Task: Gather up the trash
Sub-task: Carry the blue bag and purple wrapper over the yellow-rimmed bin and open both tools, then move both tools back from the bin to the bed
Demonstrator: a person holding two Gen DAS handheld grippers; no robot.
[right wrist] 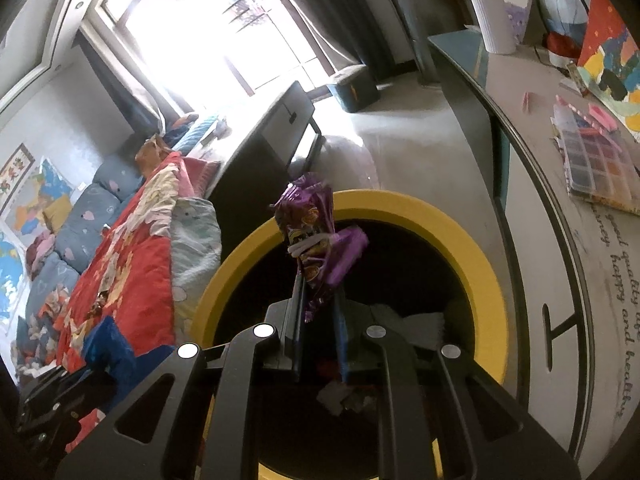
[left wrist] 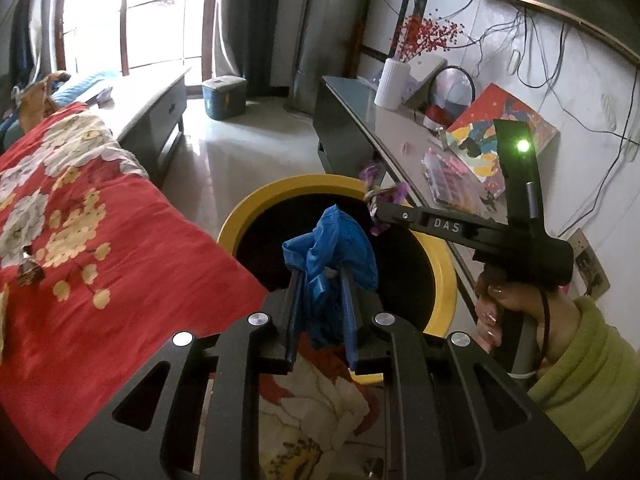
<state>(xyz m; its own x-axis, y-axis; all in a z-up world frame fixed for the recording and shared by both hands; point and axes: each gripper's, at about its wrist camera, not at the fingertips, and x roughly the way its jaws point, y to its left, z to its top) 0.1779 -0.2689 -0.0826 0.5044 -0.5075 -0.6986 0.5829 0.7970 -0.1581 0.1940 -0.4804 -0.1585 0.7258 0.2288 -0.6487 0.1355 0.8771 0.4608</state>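
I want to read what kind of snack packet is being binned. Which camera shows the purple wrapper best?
The right wrist view: the purple wrapper sits centre frame, clamped in the right tongs above the yellow-rimmed bin, its printing visible. The left wrist view shows only a small crumpled bit at the tongs' tip.

Right tool (right wrist: 318,276) clamped on purple snack wrapper (right wrist: 316,236), above yellow-rimmed bin (right wrist: 480,264), crumpled paper (right wrist: 420,326) inside

Both wrist views look steeply down, close above the yellow-rimmed bin (left wrist: 442,276) (right wrist: 486,268), the left from its bed side, the right more directly over it, both sharing its dark mouth
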